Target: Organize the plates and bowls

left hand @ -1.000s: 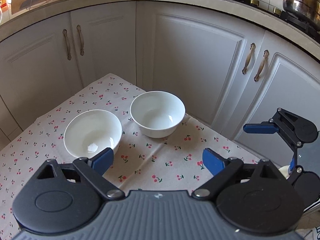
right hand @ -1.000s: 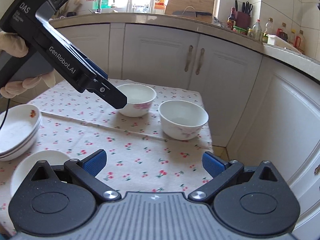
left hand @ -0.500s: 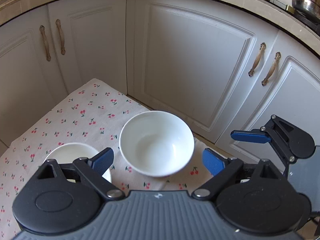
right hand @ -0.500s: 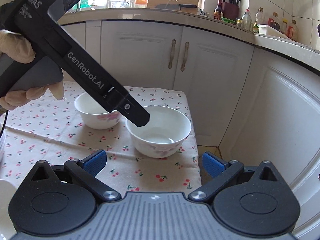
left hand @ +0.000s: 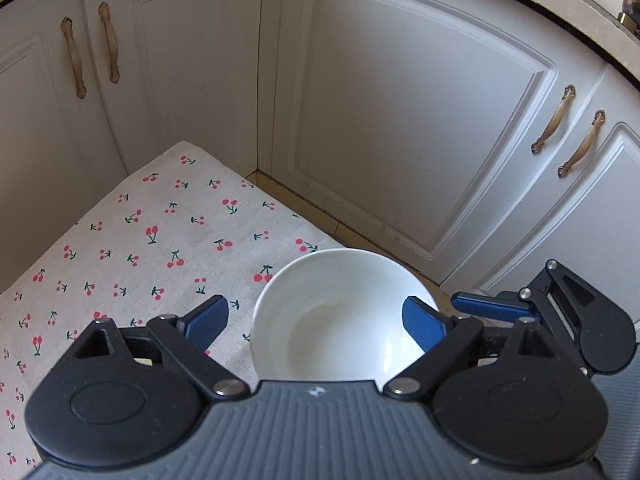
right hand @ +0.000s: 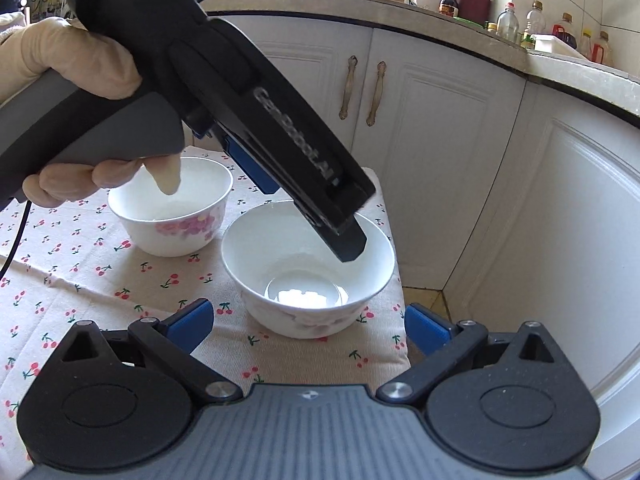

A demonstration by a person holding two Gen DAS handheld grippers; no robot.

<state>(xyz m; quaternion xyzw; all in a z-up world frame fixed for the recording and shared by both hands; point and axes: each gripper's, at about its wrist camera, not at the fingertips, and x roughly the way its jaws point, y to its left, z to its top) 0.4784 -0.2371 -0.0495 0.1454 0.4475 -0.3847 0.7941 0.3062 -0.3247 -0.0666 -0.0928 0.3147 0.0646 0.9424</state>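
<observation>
Two white bowls stand on the cherry-print tablecloth [right hand: 100, 300]. The near bowl [right hand: 272, 256] [left hand: 340, 320] sits by the table's right edge. The far bowl [right hand: 172, 216] has pink flowers on its side. My left gripper [left hand: 314, 324] hangs tilted down over the near bowl with its jaws closing. One black finger [right hand: 348, 240] reaches inside the bowl and the other pad [left hand: 204, 322] is outside the rim. Neither pad presses on it. My right gripper [right hand: 308, 326] stands open just short of the same bowl, with nothing between its pads.
A gloved hand [right hand: 80, 64] holds the left gripper. White cabinet doors [left hand: 400, 120] close in beyond the table's far and right edges, with a strip of floor [right hand: 424, 296] between. Bottles and a knife block [right hand: 472, 4] stand on the counter.
The left gripper came forward and down from the first bowl to over the near bowl, and its jaws narrowed a little. The right gripper moved closer to that bowl; the plates at left left its view.
</observation>
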